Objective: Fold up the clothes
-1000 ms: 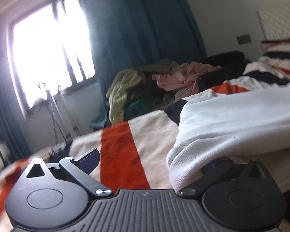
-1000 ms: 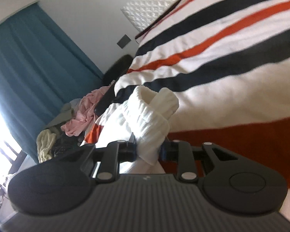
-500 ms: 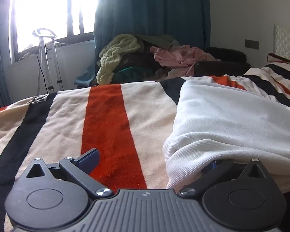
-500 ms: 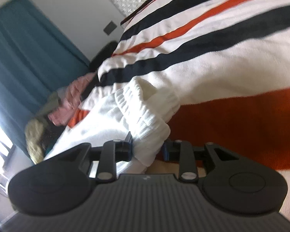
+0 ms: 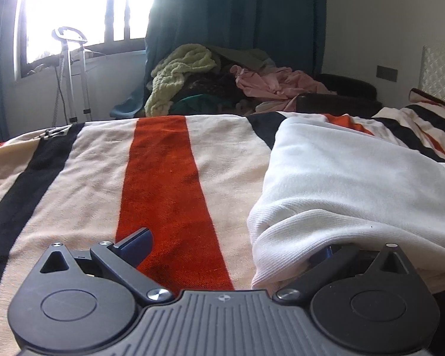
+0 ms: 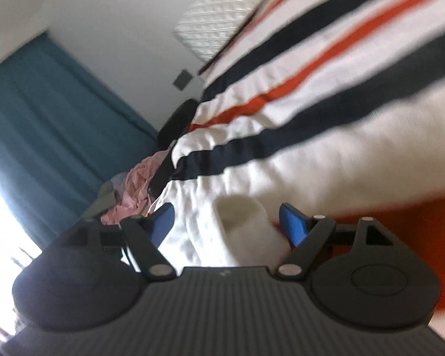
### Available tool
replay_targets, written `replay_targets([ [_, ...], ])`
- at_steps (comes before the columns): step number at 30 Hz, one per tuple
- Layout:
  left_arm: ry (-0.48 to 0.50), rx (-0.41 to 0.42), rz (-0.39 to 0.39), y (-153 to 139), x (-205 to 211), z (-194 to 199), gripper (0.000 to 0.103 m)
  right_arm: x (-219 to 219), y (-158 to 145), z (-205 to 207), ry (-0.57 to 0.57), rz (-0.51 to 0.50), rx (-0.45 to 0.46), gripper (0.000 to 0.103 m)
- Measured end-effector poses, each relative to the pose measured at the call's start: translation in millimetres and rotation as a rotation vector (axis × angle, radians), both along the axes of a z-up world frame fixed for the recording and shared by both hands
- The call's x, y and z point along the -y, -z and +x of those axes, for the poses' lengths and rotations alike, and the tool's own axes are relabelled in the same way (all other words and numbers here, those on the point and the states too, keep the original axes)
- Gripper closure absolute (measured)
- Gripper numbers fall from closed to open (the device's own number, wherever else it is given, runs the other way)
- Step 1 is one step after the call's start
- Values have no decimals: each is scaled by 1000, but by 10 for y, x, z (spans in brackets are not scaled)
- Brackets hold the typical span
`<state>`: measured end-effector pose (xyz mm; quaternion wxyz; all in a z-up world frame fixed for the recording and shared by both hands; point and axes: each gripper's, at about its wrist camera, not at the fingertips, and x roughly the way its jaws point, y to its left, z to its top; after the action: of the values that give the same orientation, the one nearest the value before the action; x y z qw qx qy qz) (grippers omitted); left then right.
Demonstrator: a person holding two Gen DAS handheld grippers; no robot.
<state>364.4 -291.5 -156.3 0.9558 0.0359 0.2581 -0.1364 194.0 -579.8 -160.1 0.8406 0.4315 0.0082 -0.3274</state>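
White knit garment (image 5: 356, 184) lying on striped bed cover (image 5: 163, 178), ribbed hem nearest. Soft, limp, light by the look; best taken at hem corners or cuff (image 6: 246, 225). Right gripper (image 6: 227, 222) spread wide, jaws just opened, rolled cuff loose between the pads, untouched. Left gripper (image 5: 231, 247) open too, one finger tucked under the hem fold and mostly hidden. Right view blurred. Heap of other clothes (image 5: 222, 86) beyond the bed.

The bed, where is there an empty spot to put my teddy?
The striped blanket is bare from its red stripe over to the black stripe on the left, beside the white sweater. The clothes pile behind the bed is crowded.
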Motion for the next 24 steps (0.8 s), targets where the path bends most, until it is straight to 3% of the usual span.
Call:
replay_targets([
  [5, 13, -14, -47, 65, -53, 8, 0, 614, -176, 432, -190, 23, -116, 23],
  [10, 20, -14, -72, 113, -82, 0, 0, 1259, -142, 909, -412, 224, -248, 31],
  [13, 23, -15, -77, 131, -86, 2, 0, 1429, -55, 994, -436, 273, -339, 31],
  [17, 27, -21, -97, 148, -117, 8, 0, 1429, 119, 1089, -599, 275, -255, 31],
  [19, 28, -24, -107, 156, -130, 10, 0, 1336, 185, 1230, -642, 242, -324, 41],
  [20, 29, -26, -113, 161, -137, 11, 0, 1302, 177, 1263, -645, 223, -322, 57],
  [22, 31, -29, -121, 168, -146, 11, 0, 1251, 70, 1324, -628, 177, -323, 63],
  [23, 31, -29, -122, 170, -145, 10, 0, 1190, -40, 1360, -629, 105, -338, 68],
  [24, 31, -28, -122, 170, -145, 8, 0, 1111, -171, 1389, -636, 12, -345, 88],
])
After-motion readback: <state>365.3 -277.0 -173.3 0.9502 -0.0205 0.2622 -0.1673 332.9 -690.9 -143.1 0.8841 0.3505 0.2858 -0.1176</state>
